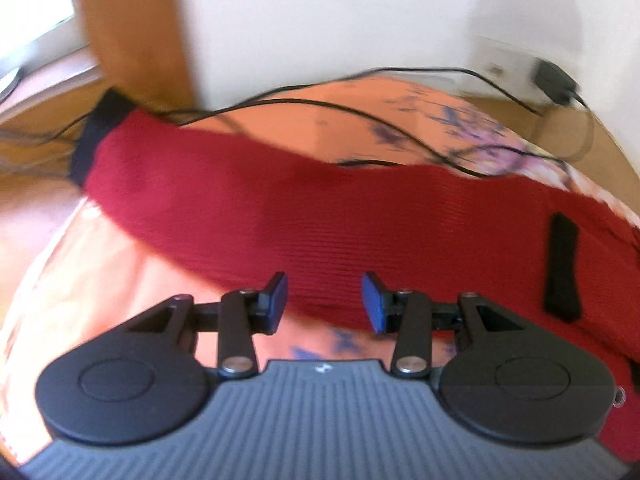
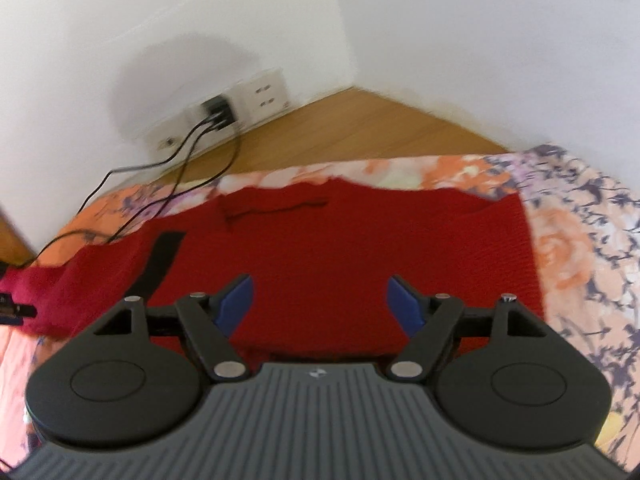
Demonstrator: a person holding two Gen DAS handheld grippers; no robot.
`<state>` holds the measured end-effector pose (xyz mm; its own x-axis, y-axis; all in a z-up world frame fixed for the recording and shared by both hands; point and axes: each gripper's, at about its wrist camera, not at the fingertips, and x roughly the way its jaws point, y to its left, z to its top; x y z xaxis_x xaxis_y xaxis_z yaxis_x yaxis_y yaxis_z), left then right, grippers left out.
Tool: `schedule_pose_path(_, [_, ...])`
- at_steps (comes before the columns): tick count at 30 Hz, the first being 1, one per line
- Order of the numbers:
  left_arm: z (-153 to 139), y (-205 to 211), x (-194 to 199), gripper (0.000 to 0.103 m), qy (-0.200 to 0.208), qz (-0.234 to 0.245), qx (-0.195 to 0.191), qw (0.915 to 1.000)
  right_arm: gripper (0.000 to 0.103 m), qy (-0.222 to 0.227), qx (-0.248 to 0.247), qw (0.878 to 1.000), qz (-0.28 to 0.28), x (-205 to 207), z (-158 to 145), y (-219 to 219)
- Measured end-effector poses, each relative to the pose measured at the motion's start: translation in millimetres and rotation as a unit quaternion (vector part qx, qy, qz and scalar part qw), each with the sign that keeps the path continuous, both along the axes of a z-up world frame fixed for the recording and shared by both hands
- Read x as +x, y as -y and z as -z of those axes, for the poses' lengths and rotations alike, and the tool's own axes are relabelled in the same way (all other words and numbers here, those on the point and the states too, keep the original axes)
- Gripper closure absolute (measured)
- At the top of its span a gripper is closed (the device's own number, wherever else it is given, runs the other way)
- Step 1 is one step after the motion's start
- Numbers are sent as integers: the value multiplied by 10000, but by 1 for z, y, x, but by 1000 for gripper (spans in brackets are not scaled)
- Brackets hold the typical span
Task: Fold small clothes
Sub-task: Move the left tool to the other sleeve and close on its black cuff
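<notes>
Ahead of your hand-held gripper, red knit sweater [image 2: 320, 248] with black cuff [image 1: 96, 136], orange floral sheet [image 2: 580, 264], blue pads [image 2: 236, 304]

Red sweater [image 1: 320, 216] motion-blurred, its body cut off at the right edge

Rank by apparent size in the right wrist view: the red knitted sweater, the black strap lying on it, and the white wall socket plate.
1. Red knitted sweater, by far the largest.
2. White wall socket plate and black strap: similar in the picture; the plate is farther away, so I leave them unranked.
</notes>
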<state>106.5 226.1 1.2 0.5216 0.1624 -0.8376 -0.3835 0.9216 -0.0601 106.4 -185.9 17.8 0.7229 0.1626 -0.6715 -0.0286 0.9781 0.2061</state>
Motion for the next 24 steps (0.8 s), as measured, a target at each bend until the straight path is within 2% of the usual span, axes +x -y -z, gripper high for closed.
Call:
schedule_pose_path(7, [11,-52,-11,60,-4,-694,-262,9972,22,-323,62,9992,-218,1,13,-34])
schedule_pose_path(11, [12,-65,-15,60,78,-776,-366,9963,22,-412,2,9987,-299,3,18,-50])
schedule_pose_path(21, [13,-77,0,59,242,-817,-340,9958,22,-579,-72,9978,-329,4,26,-70])
schedule_pose_path(23, [13,-81,2,44,327,-846,-394,9951,22,-595,-80,9977,-312,4,27,-72])
schedule_pose_path(24, [14,-82,4,43,361,-859,-412,9948,22,-604,-83,9977,-296,4,27,-73])
